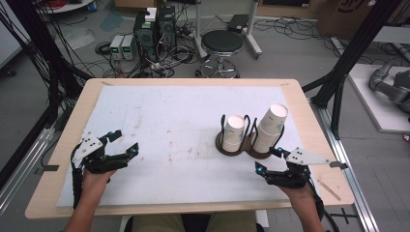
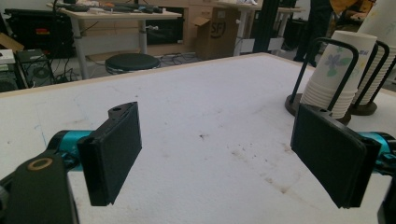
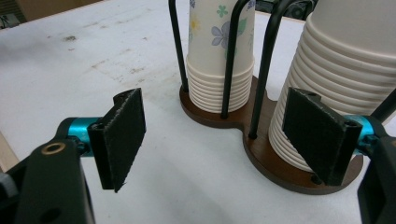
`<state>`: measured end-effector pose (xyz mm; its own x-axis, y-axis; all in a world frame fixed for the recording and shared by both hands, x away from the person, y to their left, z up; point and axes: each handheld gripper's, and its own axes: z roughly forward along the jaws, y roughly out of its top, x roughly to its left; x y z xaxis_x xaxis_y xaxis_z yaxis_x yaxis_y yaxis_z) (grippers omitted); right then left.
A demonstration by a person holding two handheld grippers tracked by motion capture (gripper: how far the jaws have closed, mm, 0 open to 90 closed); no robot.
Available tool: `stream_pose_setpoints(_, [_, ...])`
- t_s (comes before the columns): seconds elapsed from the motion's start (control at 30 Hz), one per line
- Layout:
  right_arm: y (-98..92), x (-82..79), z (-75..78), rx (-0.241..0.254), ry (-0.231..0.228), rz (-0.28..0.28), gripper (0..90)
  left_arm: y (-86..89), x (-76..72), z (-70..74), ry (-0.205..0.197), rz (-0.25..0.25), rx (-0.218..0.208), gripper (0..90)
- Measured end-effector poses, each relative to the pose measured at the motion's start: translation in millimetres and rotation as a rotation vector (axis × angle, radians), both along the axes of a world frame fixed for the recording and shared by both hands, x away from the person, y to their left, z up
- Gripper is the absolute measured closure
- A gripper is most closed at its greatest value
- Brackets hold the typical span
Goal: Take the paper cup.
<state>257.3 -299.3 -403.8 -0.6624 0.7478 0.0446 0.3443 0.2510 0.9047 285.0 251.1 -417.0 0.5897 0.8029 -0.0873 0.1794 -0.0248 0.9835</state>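
High view: a white mat (image 1: 183, 125) covers the table (image 1: 63, 159). At four o'clock of centre, a rack (image 1: 241, 146) holds two cup stacks (image 1: 234, 133). The right gripper (image 1: 269, 159), jaws wide and empty, sits just beside the taller stack (image 1: 270, 126); it should centre there before closing. The left gripper (image 1: 126, 142), also wide and empty, waits at eight o'clock.

- Left gripper (image 2: 217, 154) filled the lower frame, its jaws spread wide with nothing between them.
- White table cover (image 2: 201, 107), stained at lower centre, lay behind them.
- Stacked paper cups (image 2: 338, 70) in a black wire holder (image 2: 327, 74) stood at upper right.
- Black stool (image 2: 132, 61) sat at upper left.
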Motion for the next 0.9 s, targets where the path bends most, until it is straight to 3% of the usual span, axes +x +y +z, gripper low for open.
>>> stream_pose_setpoints(0.4, [-1.4, 1.8, -1.0, 0.013, 0.008, 0.01, 21.9, -2.2, 3.0, -1.9, 0.029, 0.004, -0.01, 15.8])
stream_pose_setpoints(0.83, [16.4, 3.9, 12.5, 0.027, 0.028, 0.026, 20.2, 0.6, -13.6, -2.1, 0.025, -0.013, -0.008, 15.8])
stream_pose_setpoints(0.9, [18.7, 4.5, 16.7, 0.033, 0.02, 0.05, 20.2, 0.1, -15.9, -2.4, 0.028, -0.015, -0.008, 15.8])
